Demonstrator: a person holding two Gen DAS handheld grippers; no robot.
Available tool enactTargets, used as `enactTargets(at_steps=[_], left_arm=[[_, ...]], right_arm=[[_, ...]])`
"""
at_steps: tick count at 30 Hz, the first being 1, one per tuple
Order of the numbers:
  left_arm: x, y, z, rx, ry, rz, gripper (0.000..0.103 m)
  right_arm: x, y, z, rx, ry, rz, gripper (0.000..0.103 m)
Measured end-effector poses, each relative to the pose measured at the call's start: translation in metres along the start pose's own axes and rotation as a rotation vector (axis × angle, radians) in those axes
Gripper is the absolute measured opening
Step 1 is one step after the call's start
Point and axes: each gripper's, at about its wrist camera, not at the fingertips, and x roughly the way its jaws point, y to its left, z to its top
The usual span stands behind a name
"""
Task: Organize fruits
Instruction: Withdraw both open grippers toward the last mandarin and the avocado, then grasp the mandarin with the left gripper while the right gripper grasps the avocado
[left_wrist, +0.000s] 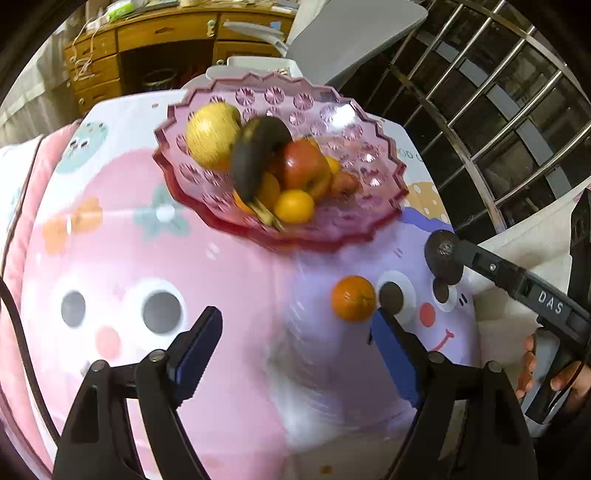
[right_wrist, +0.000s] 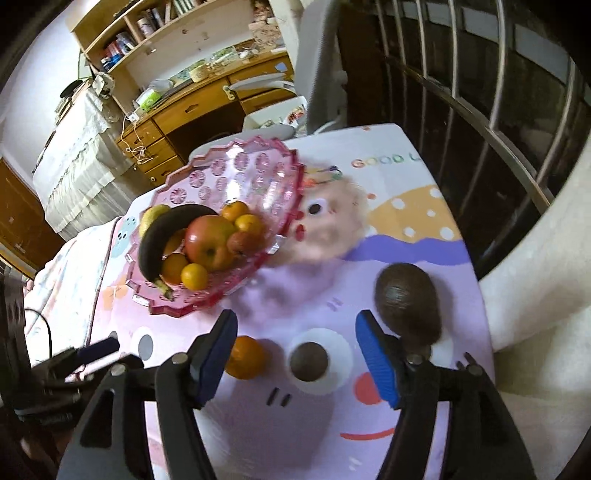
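The left gripper (left_wrist: 295, 328) hangs released and empty; an orange (left_wrist: 353, 298) lies on the table (left_wrist: 240, 277) just by its right finger. The right gripper (right_wrist: 295, 343) is also released, the avocado (right_wrist: 406, 301) at its upper right. Bowl (right_wrist: 266, 166) upper left.

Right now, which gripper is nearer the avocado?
Right. The right gripper has its finger right beside the avocado, which lies just outside its open jaws. The left gripper sits farther off, past the loose orange.
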Motion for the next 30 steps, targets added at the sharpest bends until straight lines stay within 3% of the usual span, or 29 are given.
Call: enactTargets(at_steps=[9, 19, 30], left_arm=[[0.024, -0.042, -0.016, -0.112, 0.018, 0.041, 0.087], [0.063, -0.049, -0.024, -0.291, 0.035, 0.136, 0.087], [0.094, -0.060, -0.024, -0.361, 0.015, 0.197, 0.085]], right_arm=[[0.011, -0.044, 0.008, 0.009, 0.109, 0.036, 0.070], [0.036, -0.078, 0.010, -0.040, 0.225, 0.056, 0.071], [0.069, -0.092, 0.016, -0.114, 0.256, 0.058, 0.072]])
